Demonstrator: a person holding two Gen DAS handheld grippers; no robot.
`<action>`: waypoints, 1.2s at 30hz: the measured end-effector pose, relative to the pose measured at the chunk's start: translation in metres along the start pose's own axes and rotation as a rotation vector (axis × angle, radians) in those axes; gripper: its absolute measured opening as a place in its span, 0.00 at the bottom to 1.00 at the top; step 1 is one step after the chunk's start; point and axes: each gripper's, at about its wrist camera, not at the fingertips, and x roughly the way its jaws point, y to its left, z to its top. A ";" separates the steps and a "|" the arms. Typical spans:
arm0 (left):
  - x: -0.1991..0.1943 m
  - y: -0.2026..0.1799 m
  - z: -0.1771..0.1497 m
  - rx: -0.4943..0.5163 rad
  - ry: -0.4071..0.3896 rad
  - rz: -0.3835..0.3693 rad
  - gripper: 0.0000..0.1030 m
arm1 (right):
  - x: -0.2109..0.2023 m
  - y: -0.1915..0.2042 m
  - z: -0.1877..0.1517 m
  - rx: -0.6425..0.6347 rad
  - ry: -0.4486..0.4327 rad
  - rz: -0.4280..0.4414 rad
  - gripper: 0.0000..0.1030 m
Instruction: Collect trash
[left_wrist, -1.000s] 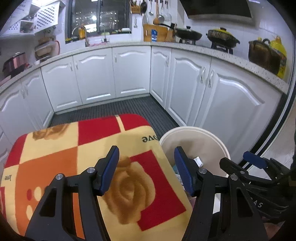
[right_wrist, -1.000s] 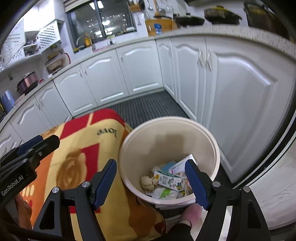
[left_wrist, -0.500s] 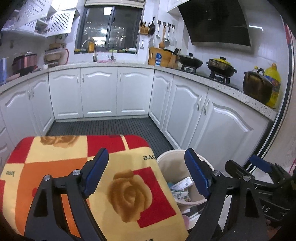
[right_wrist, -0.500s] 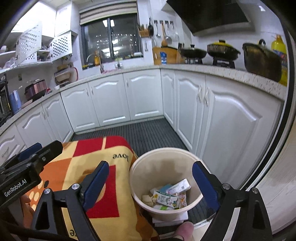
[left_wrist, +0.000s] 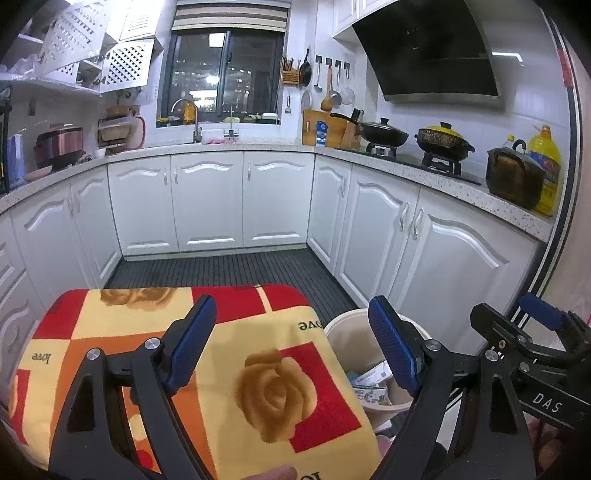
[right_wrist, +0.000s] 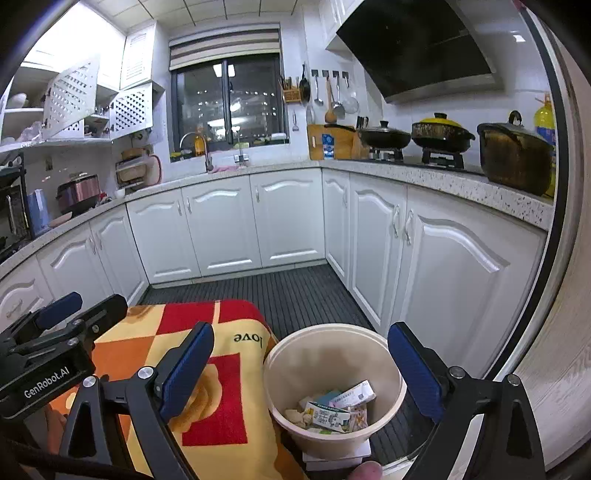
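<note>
Both tongs, left (left_wrist: 291, 350) and right (right_wrist: 301, 373), have lifted higher, spread apart and holding nothing, above the trash-filled bucket (right_wrist: 334, 332).

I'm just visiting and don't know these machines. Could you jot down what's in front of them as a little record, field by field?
place: kitchen with white cabinets
left tongs: open, empty, above the cloth
right tongs: open, empty, above the bin
bin: cream, round, on the floor right of the cloth
trash: cartons and paper scraps at the bin's bottom
cloth: red, orange and yellow, rose print, nothing lying on it
task state: no loose trash in sight
</note>
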 end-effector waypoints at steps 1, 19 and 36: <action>-0.001 0.000 0.000 0.001 -0.003 0.002 0.82 | -0.001 0.000 0.000 -0.002 -0.002 -0.001 0.92; -0.005 0.006 0.000 -0.023 -0.026 0.016 0.82 | -0.006 0.004 -0.001 -0.005 -0.031 -0.004 0.93; -0.003 0.004 0.000 -0.021 -0.043 0.048 0.81 | -0.001 0.005 0.003 0.004 -0.051 -0.008 0.94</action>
